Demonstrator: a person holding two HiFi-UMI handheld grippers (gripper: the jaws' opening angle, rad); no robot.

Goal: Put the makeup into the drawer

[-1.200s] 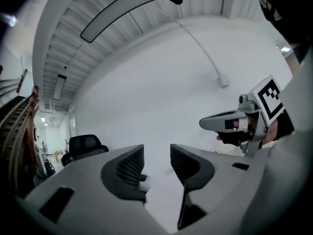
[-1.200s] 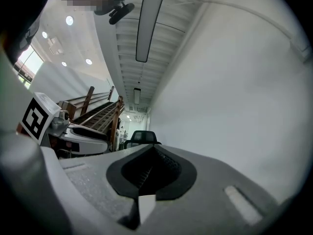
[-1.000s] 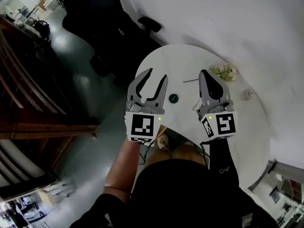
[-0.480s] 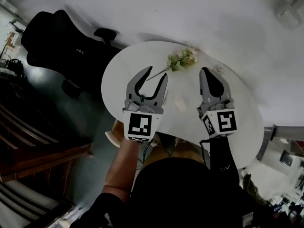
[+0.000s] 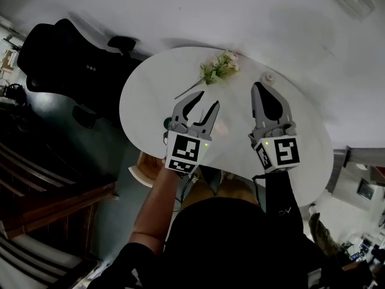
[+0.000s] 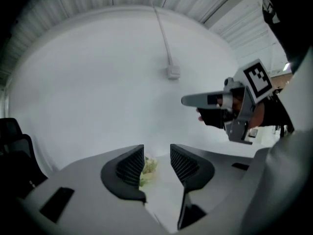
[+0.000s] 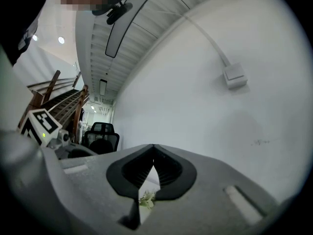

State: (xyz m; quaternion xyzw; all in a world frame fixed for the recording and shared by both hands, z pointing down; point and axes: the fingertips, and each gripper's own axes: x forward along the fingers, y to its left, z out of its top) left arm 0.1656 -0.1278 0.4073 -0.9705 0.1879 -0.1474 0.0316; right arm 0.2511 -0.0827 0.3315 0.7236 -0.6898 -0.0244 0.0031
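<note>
Both grippers have swung across the white table [image 5: 144, 95] since a second ago. Left gripper [image 5: 206, 101]: jaws partly apart, nothing between them. Right gripper [image 5: 260, 88]: jaws together, empty. Small white makeup jar [image 5: 266, 77] stands on the table just beyond the right gripper's tips. Dark round case [image 5: 167, 123] lies just beside the left gripper's body. Flower sprig [image 5: 219, 67] lies ahead of both.

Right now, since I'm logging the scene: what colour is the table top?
White; the table shows best in the head view.

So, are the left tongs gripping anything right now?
No, the left tongs stand open and empty; the flower sprig seen between them lies farther off.
</note>
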